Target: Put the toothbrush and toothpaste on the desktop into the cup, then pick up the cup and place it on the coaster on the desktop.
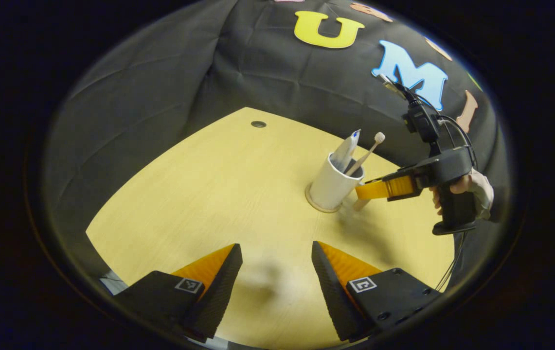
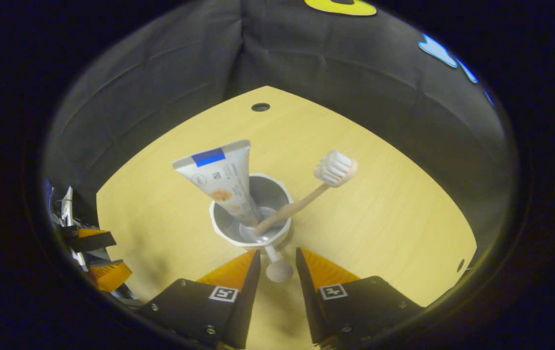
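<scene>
Right gripper (image 2: pixel 277 260) sitting spread behind the white cup (image 2: pixel 251 214), straddling its handle (image 2: pixel 277 268), pinching nothing. Left gripper (image 1: pixel 277 253) hanging wide apart over the wooden desktop (image 1: pixel 209 194), well clear. Toothpaste tube (image 2: pixel 223 182) and wooden toothbrush (image 2: pixel 306 194) leaning inside the cup. Left gripper view adding the coaster (image 1: pixel 317 206) lying under the cup, plus a hand (image 1: pixel 472 187) gripping the right tool.
</scene>
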The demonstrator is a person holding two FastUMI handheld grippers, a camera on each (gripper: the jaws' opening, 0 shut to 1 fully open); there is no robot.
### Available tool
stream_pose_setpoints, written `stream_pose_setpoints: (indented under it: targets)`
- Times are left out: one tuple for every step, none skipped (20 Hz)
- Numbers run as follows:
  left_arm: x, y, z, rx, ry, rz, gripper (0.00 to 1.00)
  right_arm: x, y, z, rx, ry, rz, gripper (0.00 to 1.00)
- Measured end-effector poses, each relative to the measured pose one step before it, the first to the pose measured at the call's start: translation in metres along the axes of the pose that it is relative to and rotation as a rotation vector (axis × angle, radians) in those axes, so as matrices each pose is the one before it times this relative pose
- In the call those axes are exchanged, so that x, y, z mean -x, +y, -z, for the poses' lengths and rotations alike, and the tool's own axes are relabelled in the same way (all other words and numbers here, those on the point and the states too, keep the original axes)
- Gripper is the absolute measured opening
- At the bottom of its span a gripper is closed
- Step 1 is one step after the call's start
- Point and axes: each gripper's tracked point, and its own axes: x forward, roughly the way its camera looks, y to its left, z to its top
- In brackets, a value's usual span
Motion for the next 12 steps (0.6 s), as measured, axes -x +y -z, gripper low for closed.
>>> stream_pose_setpoints:
  targets:
    - [0.00143,-0.00287,-0.00366,-0.00083,-0.00309,0.01066,0.93,0.00723,0.0026,-0.0008,-0.00652,-0.01242,-0.00259,0.48]
    - [0.0002,-0.00328,-0.00482,-0.00324,-0.00592,0.00973,0.93,0.00747,0.00198,-0.00116,-0.01198,-0.0151,0.00187,0.47]
    - [0.0,-0.00345,-0.00435,-0.00731,-0.00665,0.00982,0.93,0.00827,0.00032,-0.00018,-0.01415,-0.02,0.00727,0.46]
    - [0.00082,-0.00321,-0.00653,-0.00966,-0.00926,0.01007,0.91,0.00954,-0.00162,-0.00087,-0.02053,-0.02054,0.01471,0.48]
    - [0.00006,-0.00361,-0.00778,-0.01136,-0.01241,0.00874,0.93,0.01304,0.00266,-0.00135,-0.03268,-0.02096,-0.00608,0.48]
    - [-0.00011,-0.00388,-0.00788,-0.01192,-0.01243,0.01176,0.93,0.00781,0.00052,-0.0024,-0.02922,-0.02054,0.00408,0.74]
    - [0.00031,-0.00466,-0.00871,-0.01079,-0.01371,0.01015,0.93,0.01319,-0.00187,0.00094,-0.02559,-0.0202,0.00846,1.0]
    - [-0.00011,-0.00491,-0.00909,-0.00892,-0.01289,0.01306,0.93,0.01085,-0.00174,-0.00195,-0.01513,-0.02849,0.02198,0.96]
    - [-0.00057,-0.00657,-0.00971,-0.00768,-0.01315,0.01467,0.93,0.01063,-0.00245,-0.00018,-0.01167,-0.03113,0.0281,0.96]
    - [-0.00033,-0.0068,-0.01094,-0.00847,-0.01544,0.01437,0.93,0.01268,-0.00235,-0.00402,-0.01702,-0.03537,0.02653,0.96]
    - [0.00047,-0.00786,-0.01174,-0.01237,-0.01669,0.01638,0.93,0.01361,-0.00018,-0.00378,-0.02233,-0.03465,0.02195,0.97]
    - [0.00088,-0.00776,-0.01225,-0.01574,-0.01866,0.01471,0.93,0.01369,-0.00128,-0.00586,-0.0233,-0.03937,0.02566,0.96]
